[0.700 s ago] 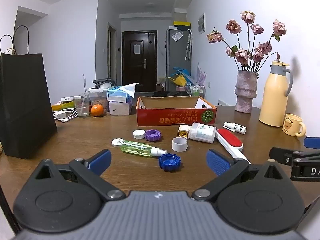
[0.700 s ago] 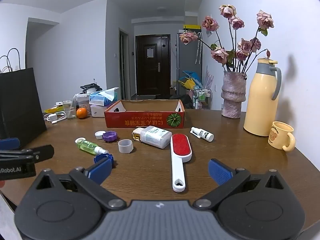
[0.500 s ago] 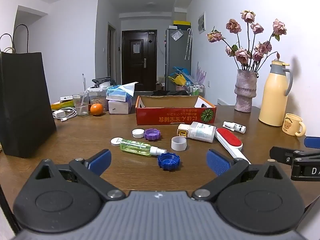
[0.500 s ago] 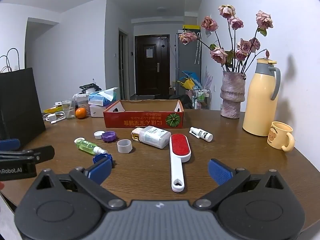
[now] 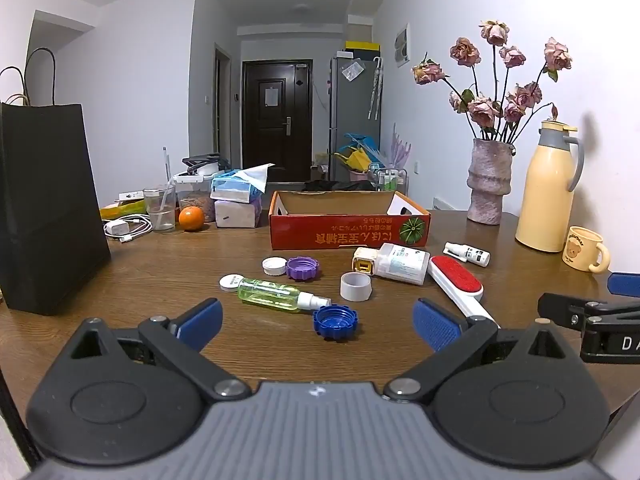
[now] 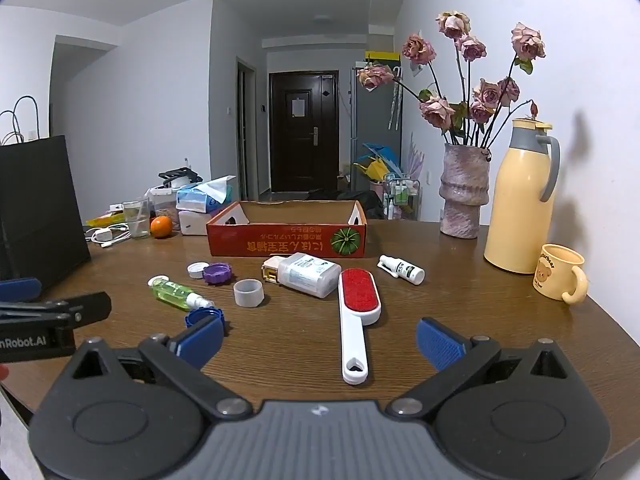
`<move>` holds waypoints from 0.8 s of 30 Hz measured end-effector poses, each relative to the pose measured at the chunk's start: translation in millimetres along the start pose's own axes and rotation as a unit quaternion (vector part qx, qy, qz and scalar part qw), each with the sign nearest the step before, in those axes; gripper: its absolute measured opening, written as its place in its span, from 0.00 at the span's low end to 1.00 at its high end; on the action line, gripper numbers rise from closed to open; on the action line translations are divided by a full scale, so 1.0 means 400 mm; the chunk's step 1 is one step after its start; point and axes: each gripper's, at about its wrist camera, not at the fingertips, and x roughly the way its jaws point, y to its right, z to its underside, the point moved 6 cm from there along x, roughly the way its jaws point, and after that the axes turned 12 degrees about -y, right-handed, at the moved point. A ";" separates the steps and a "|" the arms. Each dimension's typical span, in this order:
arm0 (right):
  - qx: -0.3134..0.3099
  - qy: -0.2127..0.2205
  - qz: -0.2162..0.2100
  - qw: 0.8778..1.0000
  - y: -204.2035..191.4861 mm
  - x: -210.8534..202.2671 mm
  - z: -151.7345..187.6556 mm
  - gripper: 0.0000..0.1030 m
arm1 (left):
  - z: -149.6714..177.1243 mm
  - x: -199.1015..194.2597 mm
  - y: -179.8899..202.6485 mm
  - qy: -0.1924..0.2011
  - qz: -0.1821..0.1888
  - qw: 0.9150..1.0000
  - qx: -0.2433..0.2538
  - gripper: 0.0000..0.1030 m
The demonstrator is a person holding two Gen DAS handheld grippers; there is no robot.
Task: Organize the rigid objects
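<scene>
An open red cardboard box [image 5: 350, 229] [image 6: 286, 240] stands mid-table. In front lie a green spray bottle [image 5: 278, 293] [image 6: 176, 293], a blue cap [image 5: 335, 322], a purple cap [image 5: 303, 268], a white cap [image 5: 274, 265], a grey ring [image 5: 355, 286] [image 6: 248, 292], a white bottle [image 5: 394, 268] [image 6: 306, 273], a red lint brush [image 5: 456, 285] [image 6: 357, 312] and a small white spray bottle [image 5: 468, 254] [image 6: 402, 269]. My left gripper [image 5: 318, 320] is open and empty near the blue cap. My right gripper [image 6: 320, 342] is open and empty over the brush handle.
A black paper bag [image 5: 44, 208] stands at the left. A vase of roses [image 6: 464, 190], a yellow thermos [image 6: 520, 196] and a yellow mug [image 6: 560, 272] stand at the right. An orange [image 5: 191, 218], a glass, a charger and tissue boxes are behind on the left.
Both views have shifted very slightly; the table objects sit a little higher in the frames. Nothing was grasped or moved.
</scene>
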 end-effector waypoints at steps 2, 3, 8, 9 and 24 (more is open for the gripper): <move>0.000 0.000 -0.001 1.000 0.010 -0.009 0.001 1.00 | -0.001 0.000 -0.001 0.000 0.001 1.000 0.000 1.00; 0.000 0.000 -0.001 1.000 0.012 -0.008 0.000 1.00 | -0.002 0.001 0.002 0.001 0.001 1.000 0.001 1.00; 0.000 0.000 0.000 1.000 0.009 -0.004 -0.001 1.00 | -0.003 0.004 0.006 0.001 0.001 1.000 0.000 1.00; -0.001 0.001 0.000 1.000 0.004 -0.004 0.000 1.00 | -0.003 0.005 0.006 0.001 0.001 1.000 0.000 1.00; -0.002 0.002 0.001 1.000 0.004 -0.014 -0.001 1.00 | -0.003 0.004 0.006 0.001 0.001 1.000 0.000 1.00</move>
